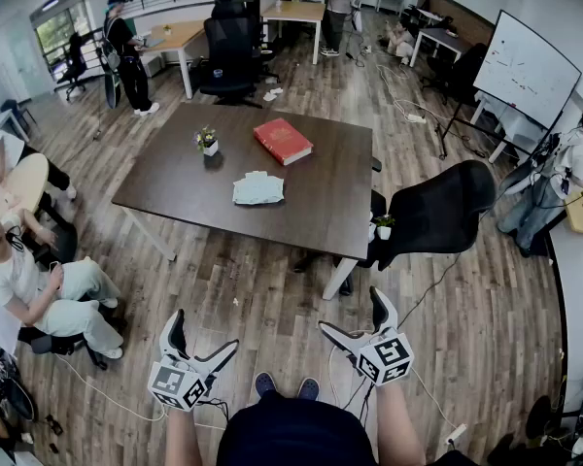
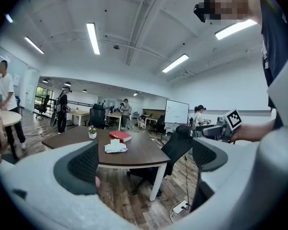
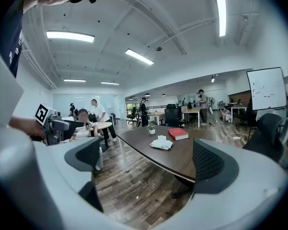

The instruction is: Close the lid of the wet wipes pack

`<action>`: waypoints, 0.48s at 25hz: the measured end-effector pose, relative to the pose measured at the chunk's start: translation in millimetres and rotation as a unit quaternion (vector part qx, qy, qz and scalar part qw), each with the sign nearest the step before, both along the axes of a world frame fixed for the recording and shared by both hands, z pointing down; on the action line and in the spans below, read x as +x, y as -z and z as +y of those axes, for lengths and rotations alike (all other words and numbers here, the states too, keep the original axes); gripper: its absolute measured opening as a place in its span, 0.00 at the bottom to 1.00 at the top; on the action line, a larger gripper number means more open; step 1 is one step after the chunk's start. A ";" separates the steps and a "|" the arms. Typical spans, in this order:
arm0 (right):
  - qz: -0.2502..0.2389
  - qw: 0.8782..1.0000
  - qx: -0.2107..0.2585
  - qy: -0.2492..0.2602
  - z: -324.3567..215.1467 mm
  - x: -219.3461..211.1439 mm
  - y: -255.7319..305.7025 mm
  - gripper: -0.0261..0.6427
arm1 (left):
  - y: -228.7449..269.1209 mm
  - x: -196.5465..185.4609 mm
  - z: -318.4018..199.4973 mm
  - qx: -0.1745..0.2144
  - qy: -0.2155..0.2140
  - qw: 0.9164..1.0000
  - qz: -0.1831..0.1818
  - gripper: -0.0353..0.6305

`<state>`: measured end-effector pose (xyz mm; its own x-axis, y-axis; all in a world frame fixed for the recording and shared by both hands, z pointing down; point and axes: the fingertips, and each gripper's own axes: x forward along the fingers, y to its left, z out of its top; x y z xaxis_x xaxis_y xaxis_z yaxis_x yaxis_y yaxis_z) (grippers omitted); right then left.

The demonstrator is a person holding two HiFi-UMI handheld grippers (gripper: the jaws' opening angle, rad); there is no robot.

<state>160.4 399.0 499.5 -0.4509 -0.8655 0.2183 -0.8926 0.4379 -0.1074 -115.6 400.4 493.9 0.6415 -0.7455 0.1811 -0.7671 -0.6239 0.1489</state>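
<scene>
Looking down in the head view, the left gripper [image 1: 206,330] and right gripper [image 1: 350,311] hang over the wood floor [image 1: 272,294], well short of the desk [image 1: 175,178], each with its fingers spread wide and empty. The wet wipes pack [image 1: 258,188] lies near the desk's middle, with a red book [image 1: 283,141] and a small plant [image 1: 207,141] toward the far edge. The left gripper view shows both pads [image 2: 81,164] apart, with the pack far ahead on the desk. The right gripper view likewise shows jaws wide, nothing between them, and the pack well beyond.
</scene>
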 end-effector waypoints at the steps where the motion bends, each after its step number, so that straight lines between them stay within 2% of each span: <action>1: 0.001 1.000 -0.001 0.001 -1.4 0.2 0.7 0.94 | 0.4 0.0 -1.3 -0.001 0.000 1.000 0.000 0.95; 12: -0.012 1.000 0.005 -0.004 -15.3 0.3 5.1 0.94 | 0.7 -6.2 -14.4 -0.002 0.005 1.000 0.004 0.95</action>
